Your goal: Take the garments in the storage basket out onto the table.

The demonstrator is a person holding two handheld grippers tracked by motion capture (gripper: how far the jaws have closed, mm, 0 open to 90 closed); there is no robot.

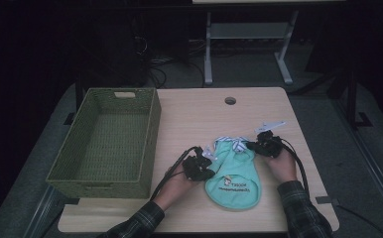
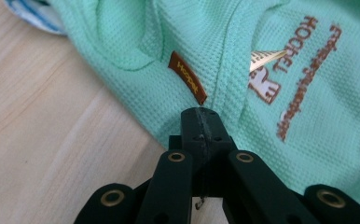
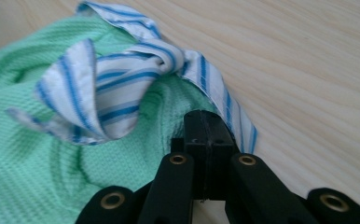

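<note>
A small mint-green garment (image 1: 234,181) with a brown printed logo lies flat on the wooden table (image 1: 199,114). It has a blue-and-white striped bow at its far end (image 1: 236,143). My left gripper (image 1: 212,170) is at the garment's left edge, shut on the fabric (image 2: 225,42) just below a brown woven tag (image 2: 187,77). In the left gripper view the jaws (image 2: 200,115) are pressed together. My right gripper (image 1: 249,145) is at the far right corner. It is shut (image 3: 208,120) on the garment's edge, where the green cloth (image 3: 24,154) meets the striped bow (image 3: 117,79).
A deep green woven basket (image 1: 152,130) with nothing in it stands on the left half of the table. A round cable hole (image 1: 230,100) sits near the far edge. Bare wood lies between the basket and the garment. Beyond the table stand a dark floor and desk legs.
</note>
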